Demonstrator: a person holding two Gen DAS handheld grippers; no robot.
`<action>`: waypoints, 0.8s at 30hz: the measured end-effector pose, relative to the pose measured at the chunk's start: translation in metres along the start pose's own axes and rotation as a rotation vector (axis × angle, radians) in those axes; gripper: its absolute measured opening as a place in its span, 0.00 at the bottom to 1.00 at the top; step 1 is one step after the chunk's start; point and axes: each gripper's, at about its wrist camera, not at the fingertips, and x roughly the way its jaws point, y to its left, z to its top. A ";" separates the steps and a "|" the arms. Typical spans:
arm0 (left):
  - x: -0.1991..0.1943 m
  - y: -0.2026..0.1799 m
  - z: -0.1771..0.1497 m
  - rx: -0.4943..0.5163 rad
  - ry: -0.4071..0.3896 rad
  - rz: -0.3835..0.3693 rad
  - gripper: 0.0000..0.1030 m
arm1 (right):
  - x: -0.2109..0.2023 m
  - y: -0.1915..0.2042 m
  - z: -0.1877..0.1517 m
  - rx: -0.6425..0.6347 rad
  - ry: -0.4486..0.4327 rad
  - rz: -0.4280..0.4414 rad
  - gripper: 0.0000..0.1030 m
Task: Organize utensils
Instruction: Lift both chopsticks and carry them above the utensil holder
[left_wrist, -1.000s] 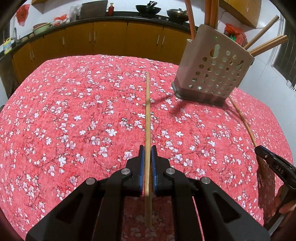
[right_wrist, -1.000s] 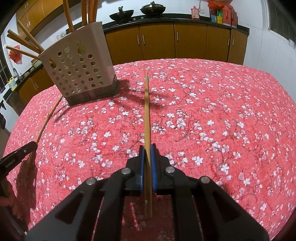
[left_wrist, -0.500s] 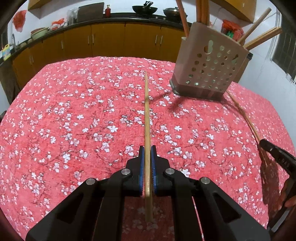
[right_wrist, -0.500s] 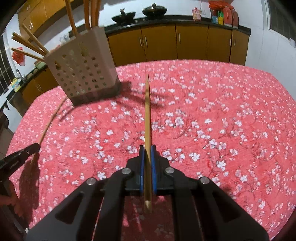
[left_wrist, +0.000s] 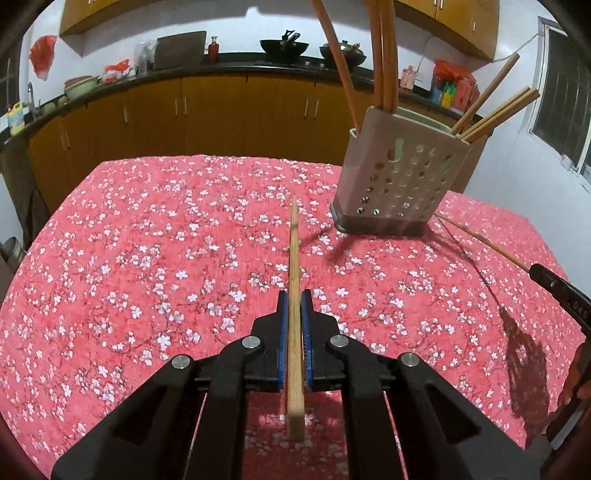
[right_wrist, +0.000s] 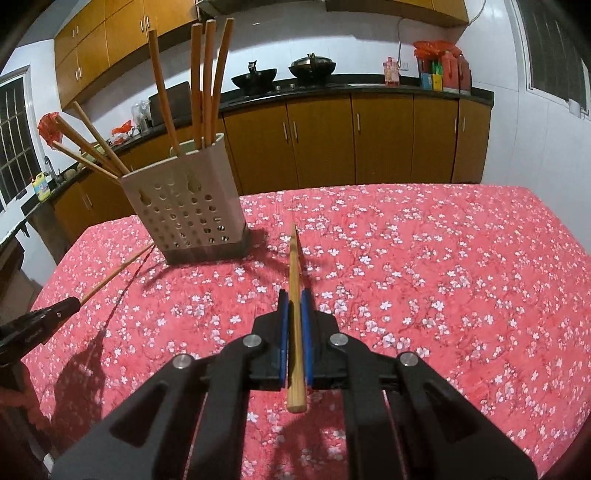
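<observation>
- Kitchen backdrop: orange-brown cabinets (left_wrist: 221, 110) under a dark counter, two woks (right_wrist: 255, 79) on the stove, bottles at the far end.
- Table with red floral cloth (left_wrist: 147, 258) fills the lower part of both views.
- Left gripper (left_wrist: 294, 299): blue-padded jaws pressed onto a wooden chopstick (left_wrist: 294, 258), pinching it near its thick end; the thin tip points forward, clear of the cloth, and the butt end sticks out behind the pads.
- Right gripper (right_wrist: 294, 299): jaws likewise pinching a second chopstick (right_wrist: 294, 266), tip forward toward the table middle, butt end behind the pads.
- Perforated beige utensil holder (left_wrist: 399, 177) stands upright on the cloth, ahead-right of the left gripper, ahead-left in the right view (right_wrist: 184, 210).
- Holder contents: several tall orange-brown chopsticks (right_wrist: 207, 81) standing nearly upright in one part, a few lighter ones (right_wrist: 88, 144) leaning outward from the other side.
- Each view shows the other gripper at its edge with its chopstick aimed toward the holder base: right gripper at right edge of the left view (left_wrist: 561, 291), left gripper at left edge of the right view (right_wrist: 40, 321).
- Neither held stick touches the holder; both well short of its rim.
</observation>
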 end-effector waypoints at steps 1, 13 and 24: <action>0.000 0.000 0.000 0.000 0.000 0.001 0.07 | 0.000 0.001 0.000 -0.002 0.001 -0.001 0.08; -0.005 -0.001 0.006 -0.001 -0.015 0.001 0.07 | 0.000 0.000 0.005 -0.007 -0.013 0.000 0.08; -0.005 0.000 0.006 -0.002 -0.015 0.002 0.07 | 0.000 -0.002 0.006 -0.008 -0.016 -0.001 0.08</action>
